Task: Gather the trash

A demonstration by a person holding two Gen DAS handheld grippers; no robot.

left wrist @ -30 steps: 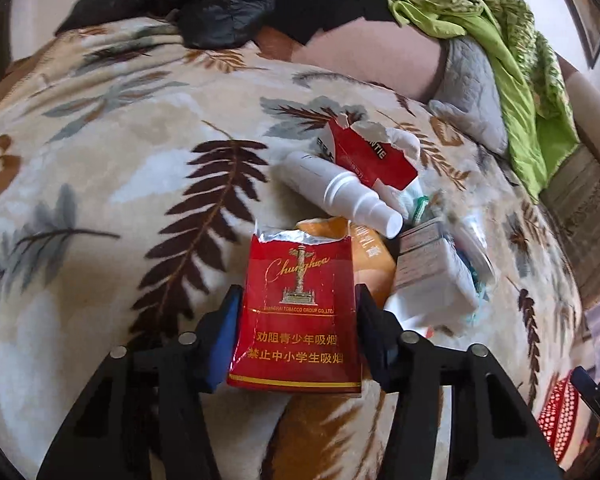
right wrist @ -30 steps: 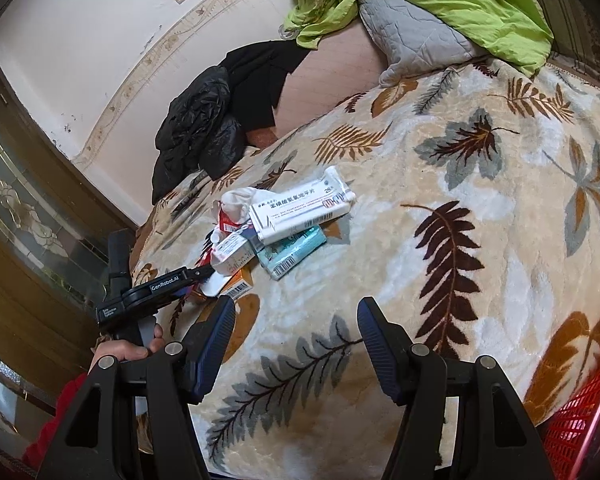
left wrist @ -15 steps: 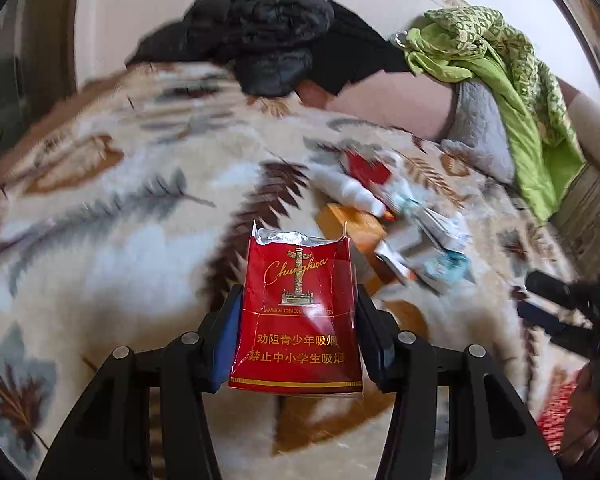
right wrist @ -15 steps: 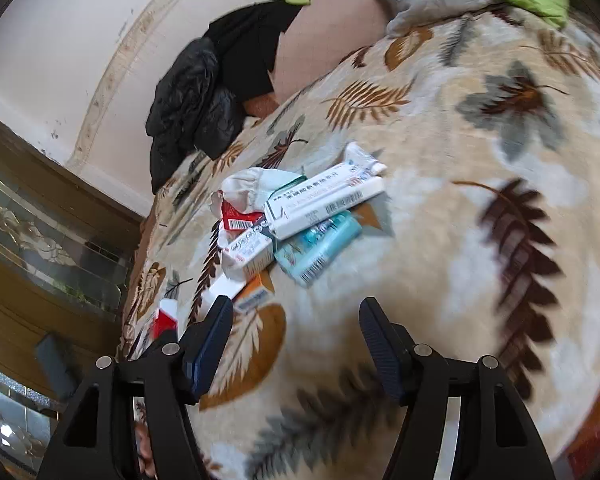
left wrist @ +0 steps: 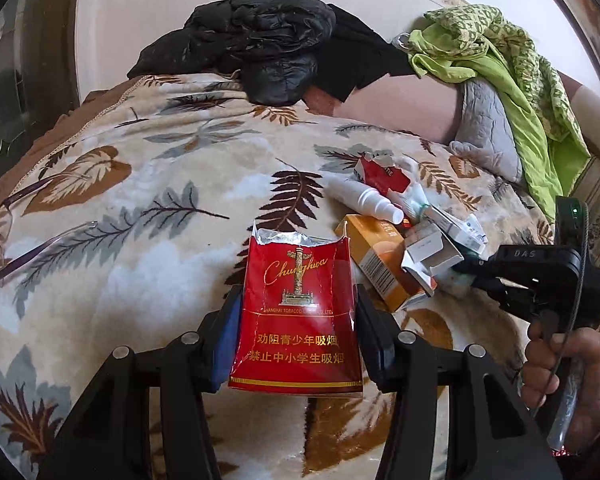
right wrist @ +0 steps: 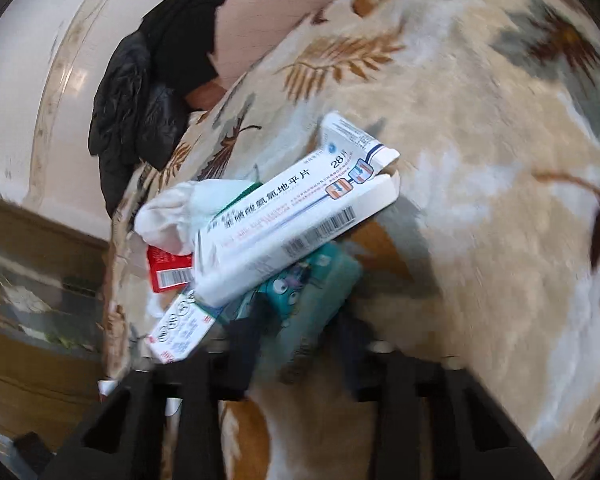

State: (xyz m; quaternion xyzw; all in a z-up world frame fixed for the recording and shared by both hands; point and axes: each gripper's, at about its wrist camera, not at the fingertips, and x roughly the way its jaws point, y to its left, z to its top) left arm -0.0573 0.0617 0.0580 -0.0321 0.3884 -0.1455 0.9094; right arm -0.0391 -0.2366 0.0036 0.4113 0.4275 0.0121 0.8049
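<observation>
My left gripper (left wrist: pixel 298 294) is shut on a torn red cigarette pack (left wrist: pixel 296 344), held upright above the leaf-patterned blanket (left wrist: pixel 140 200). Beyond it lies a trash pile: a white spray bottle (left wrist: pixel 364 200), an orange box (left wrist: pixel 384 264) and a red-and-white pack (left wrist: pixel 384 178). My right gripper (right wrist: pixel 300 340) reaches into the pile from the right. Its jaws are closing, and its pads press on a teal packet (right wrist: pixel 312 296). Over the packet lies a long white medicine box (right wrist: pixel 296 224). A crumpled tissue (right wrist: pixel 176 212) and a small white-and-red box (right wrist: pixel 180 332) lie to the left.
A black jacket (left wrist: pixel 260 52) is heaped at the bed's far end. A green cover (left wrist: pixel 500 64) drapes over a grey pillow (left wrist: pixel 488 132) at the back right. Eyeglasses (left wrist: pixel 4 232) lie at the blanket's left edge. A person's hand (left wrist: pixel 568 368) holds the right gripper's handle.
The right gripper dropped into the pile and its jaws narrowed around the teal packet. The left gripper pulled back and up with the red pack, then held still.
</observation>
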